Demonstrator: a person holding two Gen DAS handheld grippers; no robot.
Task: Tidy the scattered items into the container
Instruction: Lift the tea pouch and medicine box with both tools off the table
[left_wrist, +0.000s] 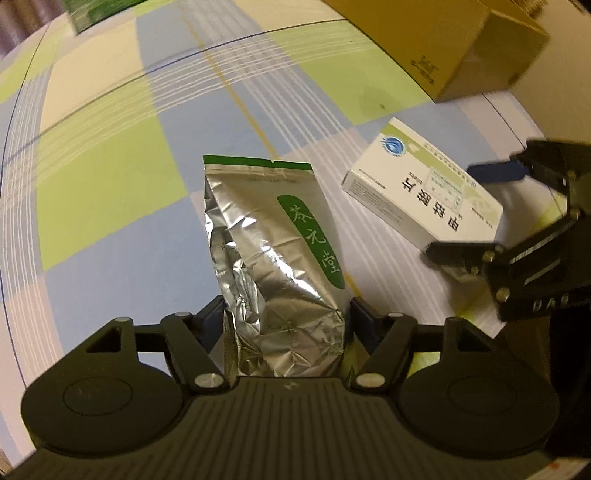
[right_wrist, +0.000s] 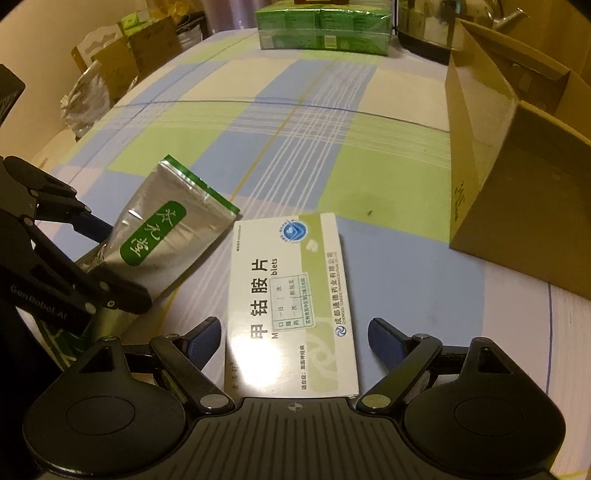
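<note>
A silver foil pouch (left_wrist: 280, 258) with a green label lies lengthwise between my left gripper's (left_wrist: 288, 321) fingers, which press on both its sides. In the right wrist view the same pouch (right_wrist: 162, 229) sits in the left gripper (right_wrist: 118, 258) at the left. A white medicine box (right_wrist: 291, 306) lies flat on the checked cloth between the spread fingers of my right gripper (right_wrist: 295, 341), with a gap on each side. From the left wrist view the box (left_wrist: 417, 188) sits right of the pouch, the right gripper (left_wrist: 476, 214) straddling its near end. An open cardboard container (right_wrist: 517, 166) stands at the right.
The container (left_wrist: 461, 48) is at the top right in the left wrist view. A stack of green packs (right_wrist: 321, 26) and a metal kettle (right_wrist: 424, 33) stand at the table's far end. A crumpled foil bag (right_wrist: 85, 99) and cartons (right_wrist: 129, 55) sit past the left edge.
</note>
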